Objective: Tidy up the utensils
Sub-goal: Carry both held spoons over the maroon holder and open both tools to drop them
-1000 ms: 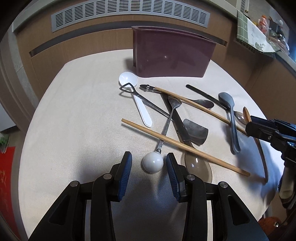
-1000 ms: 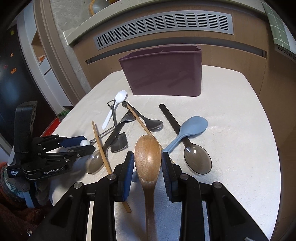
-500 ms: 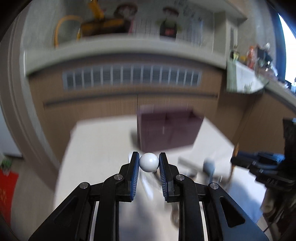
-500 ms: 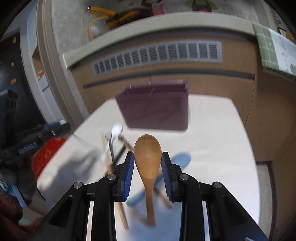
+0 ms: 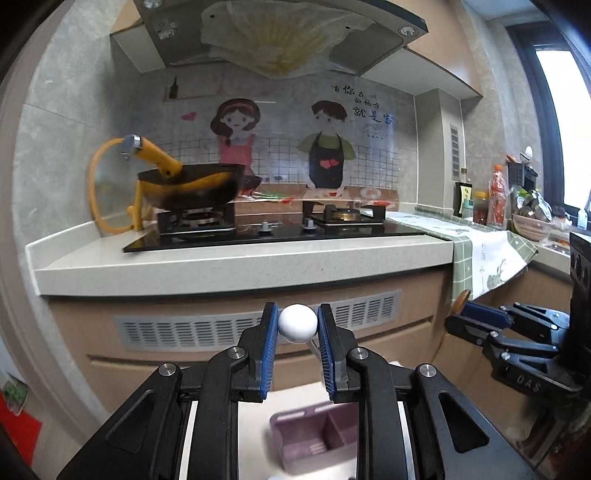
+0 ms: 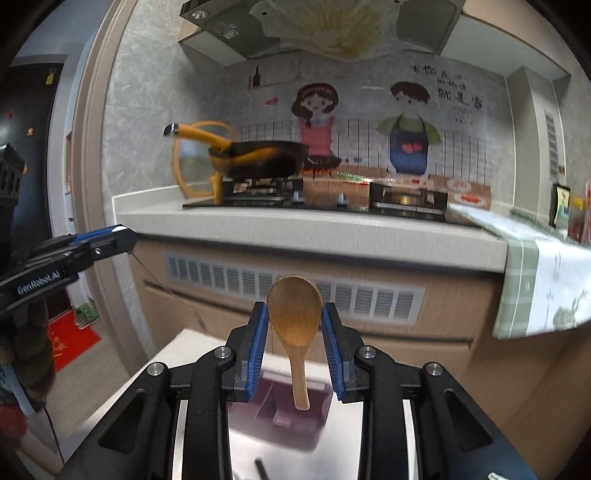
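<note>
Left gripper [image 5: 297,325]: clamped on white ball-ended utensil [image 5: 297,323] | Right gripper [image 6: 294,315]: clamped on wooden spoon [image 6: 294,317], handle hanging | Both raised above purple bin [image 5: 314,439], likely to drop in handle-first.

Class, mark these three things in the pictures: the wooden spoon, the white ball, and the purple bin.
wooden spoon [image 6: 294,309]: right wrist view, middle of its bowl.
white ball [image 5: 297,324]: left wrist view, centre of the ball.
purple bin [image 5: 301,448]: left wrist view, its near wall.

Home kitchen; gas hob [image 5: 273,230], wok [image 5: 192,184], extractor hood [image 5: 280,33].
</note>
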### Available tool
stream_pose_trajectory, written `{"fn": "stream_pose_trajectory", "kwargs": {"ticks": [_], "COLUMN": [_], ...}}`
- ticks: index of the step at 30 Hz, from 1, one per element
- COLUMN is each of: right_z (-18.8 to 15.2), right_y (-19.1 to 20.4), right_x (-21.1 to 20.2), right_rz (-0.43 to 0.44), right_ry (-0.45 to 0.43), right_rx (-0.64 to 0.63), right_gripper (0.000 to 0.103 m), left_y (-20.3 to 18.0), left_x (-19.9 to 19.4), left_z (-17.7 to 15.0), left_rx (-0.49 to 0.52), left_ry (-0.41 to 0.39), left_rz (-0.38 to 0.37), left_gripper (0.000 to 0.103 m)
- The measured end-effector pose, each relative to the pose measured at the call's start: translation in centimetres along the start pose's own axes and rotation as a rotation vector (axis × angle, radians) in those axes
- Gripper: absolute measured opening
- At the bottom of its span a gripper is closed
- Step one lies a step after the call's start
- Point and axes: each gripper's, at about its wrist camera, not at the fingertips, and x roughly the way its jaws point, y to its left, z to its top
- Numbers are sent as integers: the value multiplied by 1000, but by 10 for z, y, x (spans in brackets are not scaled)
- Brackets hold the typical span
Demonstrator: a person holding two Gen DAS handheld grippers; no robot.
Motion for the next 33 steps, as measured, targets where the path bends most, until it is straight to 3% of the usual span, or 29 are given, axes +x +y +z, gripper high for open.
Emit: {"fn": "stream_pose_trajectory", "kwargs": {"ticks": [6,16,23,26,30,33], "right_z": [-17,-78,-119,-134,-143,-142], "right_y": [-7,-11,-11,-10,-9,-10], "right_x": [45,98,131,140,139,126], "right_rz": [28,34,9,41,56,28], "right_ry": [70,169,280,347,388,360], "right_rx": [45,108,134,133,135,119], "right_gripper": [27,27,27,28,28,28], "left_y": [-4,7,18,26,25,24], "left_x": [55,116,146,157,158,137], "left_z": [-18,-94,-146,-164,-168,-163], "left_rx": [-17,-92,-175,-268,-264,-242], "left_ry": [82,236,348,382,400,331], "left_rz": [-15,-47,-85,-133,-152,-109], "left_gripper": [22,22,22,23,28,35]}}
